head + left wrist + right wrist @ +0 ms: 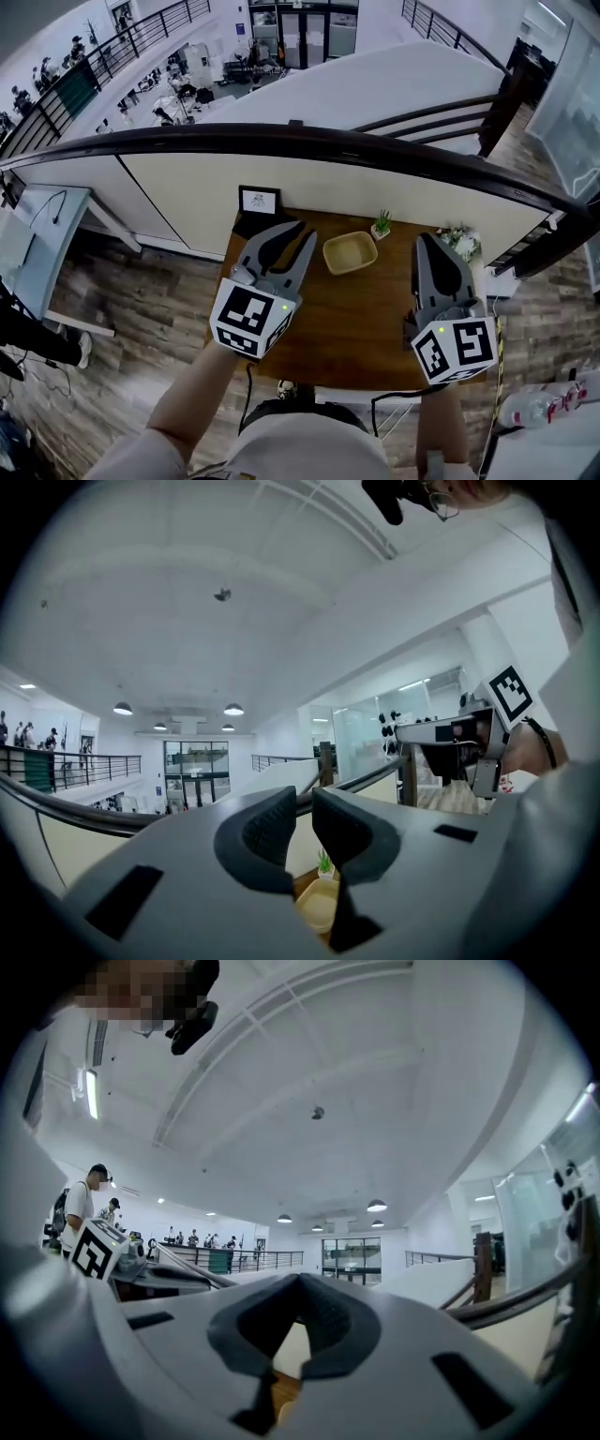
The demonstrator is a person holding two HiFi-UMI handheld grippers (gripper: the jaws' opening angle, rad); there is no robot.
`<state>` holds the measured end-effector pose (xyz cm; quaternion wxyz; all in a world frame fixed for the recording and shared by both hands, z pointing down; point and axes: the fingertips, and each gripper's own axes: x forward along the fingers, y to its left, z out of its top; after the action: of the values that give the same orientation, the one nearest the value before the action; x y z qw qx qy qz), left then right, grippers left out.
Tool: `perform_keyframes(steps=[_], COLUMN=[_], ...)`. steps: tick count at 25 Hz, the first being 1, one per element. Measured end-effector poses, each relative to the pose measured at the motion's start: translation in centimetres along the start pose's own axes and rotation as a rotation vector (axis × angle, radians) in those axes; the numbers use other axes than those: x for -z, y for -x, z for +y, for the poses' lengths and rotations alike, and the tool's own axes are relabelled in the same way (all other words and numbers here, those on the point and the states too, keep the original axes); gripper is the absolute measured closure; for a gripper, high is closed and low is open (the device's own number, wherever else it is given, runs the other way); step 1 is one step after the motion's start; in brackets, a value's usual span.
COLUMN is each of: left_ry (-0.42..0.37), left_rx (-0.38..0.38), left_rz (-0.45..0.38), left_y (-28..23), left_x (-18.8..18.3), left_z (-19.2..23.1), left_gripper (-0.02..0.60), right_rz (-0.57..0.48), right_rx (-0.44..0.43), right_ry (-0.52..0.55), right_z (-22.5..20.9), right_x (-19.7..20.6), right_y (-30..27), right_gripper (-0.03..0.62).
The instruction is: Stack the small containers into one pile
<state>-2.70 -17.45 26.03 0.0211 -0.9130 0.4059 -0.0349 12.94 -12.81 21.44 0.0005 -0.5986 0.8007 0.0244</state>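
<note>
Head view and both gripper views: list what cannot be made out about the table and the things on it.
Tan container, head view: too small to tell one from several nested.
Same container, left gripper view: partly hidden by the left gripper's jaws.
Picture frame, head view: print too small to read.
Table, right gripper view: the shut right gripper hides all but a wood sliver.

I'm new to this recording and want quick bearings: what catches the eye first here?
Two grippers dominate the head view, held above a wooden table: the left gripper with jaws slightly apart and empty, the right gripper shut. Between them a beige container sits on the table, a small potted plant beside it near the far edge. A dark curved railing sweeps across behind.
</note>
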Motion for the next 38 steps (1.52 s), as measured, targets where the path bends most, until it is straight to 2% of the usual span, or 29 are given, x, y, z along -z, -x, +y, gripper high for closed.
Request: perform_keyframes(steps=[9,21,24,38], left_ry=[-0.024,0.002,0.009,0.013], left_rx=[-0.06,-0.058,-0.071,-0.08], left_rz=[-0.02,0.11,0.115,0.118], left_y=[5.0,7.7,7.7,8.4], left_x=[-1.3,4.1,4.1,3.7], left_z=[-0.7,-2.9,-2.7,-2.5], left_gripper=[0.552,0.561,0.561,0.565], right_rz=[0.041,0.152,0.152,0.133], right_rx=[-0.028,-0.077,-0.081,-0.105], right_ry=[0.036,0.038,0.017,0.058], right_z=[2.0,3.3,3.4,3.9], right_x=[0.0,4.0,4.2,2.9], right_y=[4.1,7.2,7.2,7.1], right_gripper=[0.589,0.591,0.591,0.591])
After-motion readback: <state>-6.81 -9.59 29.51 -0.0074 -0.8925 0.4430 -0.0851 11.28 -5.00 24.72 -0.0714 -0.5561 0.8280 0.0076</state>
